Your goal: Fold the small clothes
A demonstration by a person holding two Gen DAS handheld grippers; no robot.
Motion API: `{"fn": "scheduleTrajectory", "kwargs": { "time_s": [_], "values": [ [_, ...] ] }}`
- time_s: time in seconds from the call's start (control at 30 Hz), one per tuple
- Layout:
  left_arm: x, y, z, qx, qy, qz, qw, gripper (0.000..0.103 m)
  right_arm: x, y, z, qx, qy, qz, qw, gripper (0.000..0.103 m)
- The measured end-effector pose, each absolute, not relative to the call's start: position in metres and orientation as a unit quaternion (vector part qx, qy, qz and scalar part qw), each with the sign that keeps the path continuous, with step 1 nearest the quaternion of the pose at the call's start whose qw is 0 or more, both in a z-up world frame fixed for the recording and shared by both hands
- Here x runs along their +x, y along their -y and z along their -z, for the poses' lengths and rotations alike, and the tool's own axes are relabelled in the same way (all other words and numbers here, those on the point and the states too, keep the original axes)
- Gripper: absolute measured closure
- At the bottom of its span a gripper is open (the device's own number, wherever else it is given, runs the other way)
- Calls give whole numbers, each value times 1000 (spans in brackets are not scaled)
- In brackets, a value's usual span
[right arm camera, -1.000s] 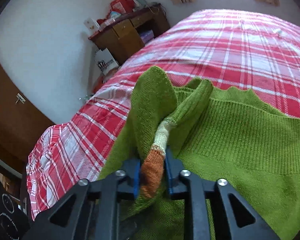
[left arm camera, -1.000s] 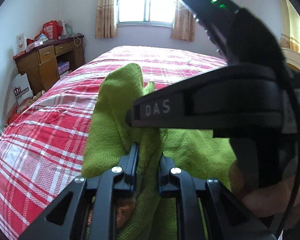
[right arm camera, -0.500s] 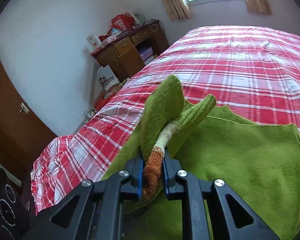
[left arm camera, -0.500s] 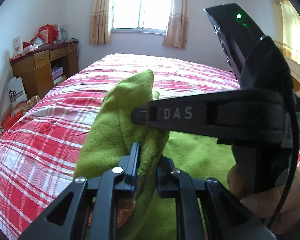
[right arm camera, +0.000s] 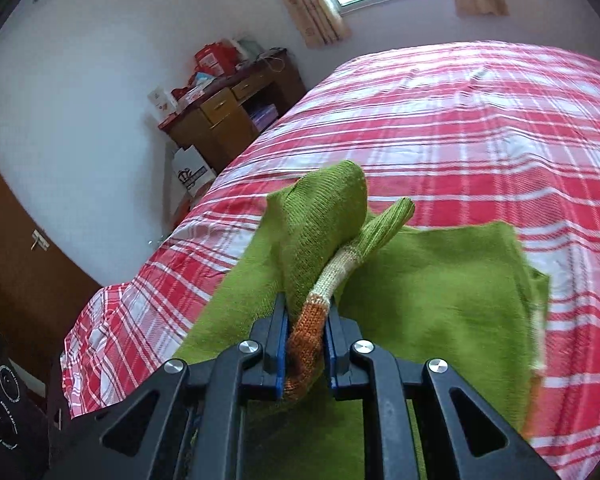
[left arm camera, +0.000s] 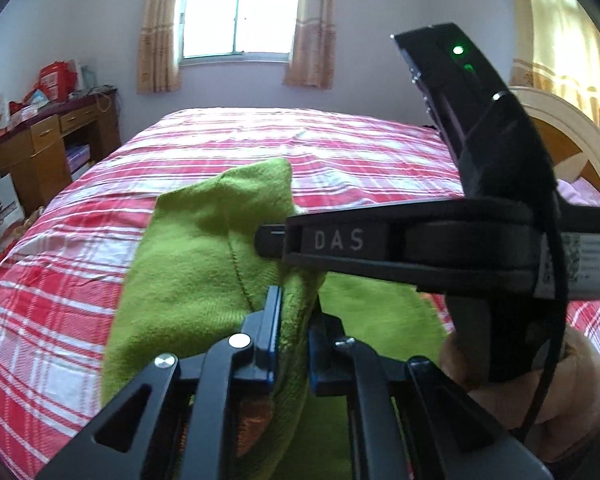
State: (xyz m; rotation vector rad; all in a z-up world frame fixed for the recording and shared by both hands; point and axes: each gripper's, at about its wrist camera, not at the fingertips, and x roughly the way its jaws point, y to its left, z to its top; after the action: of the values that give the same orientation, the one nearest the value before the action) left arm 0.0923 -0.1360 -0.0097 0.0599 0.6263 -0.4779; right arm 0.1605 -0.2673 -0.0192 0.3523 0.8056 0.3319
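Left tongs point(left arm camera: 294, 320) and right tongs point(right arm camera: 306, 332) are both clamped shut on bunched edges of the green knit garment point(right arm camera: 440, 280). Compared with a second ago, both have carried the gripped edge further across the plaid bed point(right arm camera: 460, 120). The fold appears under way; the remainder lies flat on the bed.

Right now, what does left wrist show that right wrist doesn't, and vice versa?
Left wrist only: the right gripper seen from the side, the hand holding it, and a headboard.

Right wrist only: the orange cuff pinched between its fingers, and a brown door.

Both: the green sweater on the plaid bed, the desk, the window. The left gripper is also shut on green knit.
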Motion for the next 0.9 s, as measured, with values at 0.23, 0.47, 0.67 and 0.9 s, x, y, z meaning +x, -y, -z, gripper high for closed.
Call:
{"fn": "scheduleTrajectory", "kwargs": {
  "time_s": [0.23,0.47,0.67,0.9],
  "values": [
    [86,170,11,41,-311,261,913,94,147,310,24,180,-387,-139,894,89],
    [81,200,17,59,-320,288,901,94,136,353,37,208,-392,-122,888,90],
    [83,210,29,73,-332,297,892,94,128,376,57,229,-401,-111,880,90],
    [68,186,22,65,-335,327,881,90,122,387,75,272,-390,-106,873,87]
  ]
}}
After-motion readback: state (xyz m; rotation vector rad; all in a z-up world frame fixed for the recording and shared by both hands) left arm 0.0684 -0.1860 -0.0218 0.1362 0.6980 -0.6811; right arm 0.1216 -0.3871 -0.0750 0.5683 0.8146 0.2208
